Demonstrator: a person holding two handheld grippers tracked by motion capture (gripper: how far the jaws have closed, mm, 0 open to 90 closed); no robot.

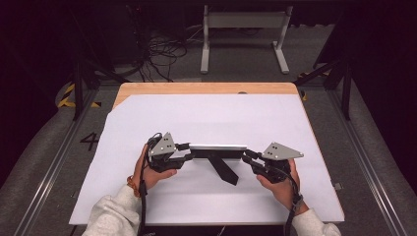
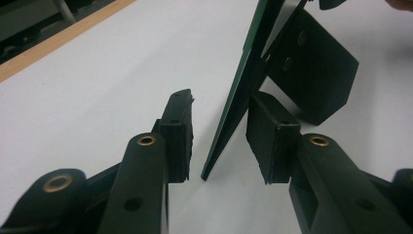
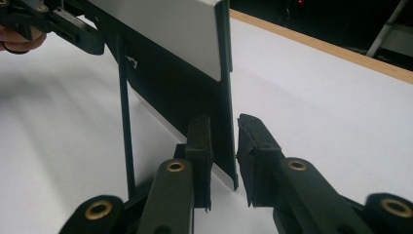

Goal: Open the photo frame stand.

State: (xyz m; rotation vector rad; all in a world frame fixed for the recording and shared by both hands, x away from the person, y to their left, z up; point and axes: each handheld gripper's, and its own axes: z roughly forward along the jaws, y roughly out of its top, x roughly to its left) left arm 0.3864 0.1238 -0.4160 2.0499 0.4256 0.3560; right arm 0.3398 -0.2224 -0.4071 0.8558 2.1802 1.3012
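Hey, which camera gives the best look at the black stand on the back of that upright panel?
The left gripper view: the stand shows large, a flat black flap with screw holes angling off the panel. The high view shows it small, a dark leg slanting toward the person. The right gripper view shows a thin strut edge-on.

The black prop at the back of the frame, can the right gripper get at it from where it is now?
Probably not directly: the right gripper sits at the upright frame's end, jaws straddling its edge. The prop angles out mid-panel, so the gripper must back off first.

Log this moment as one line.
left tongs: open, astride panel end | right tongs: astride other end | panel: upright on table
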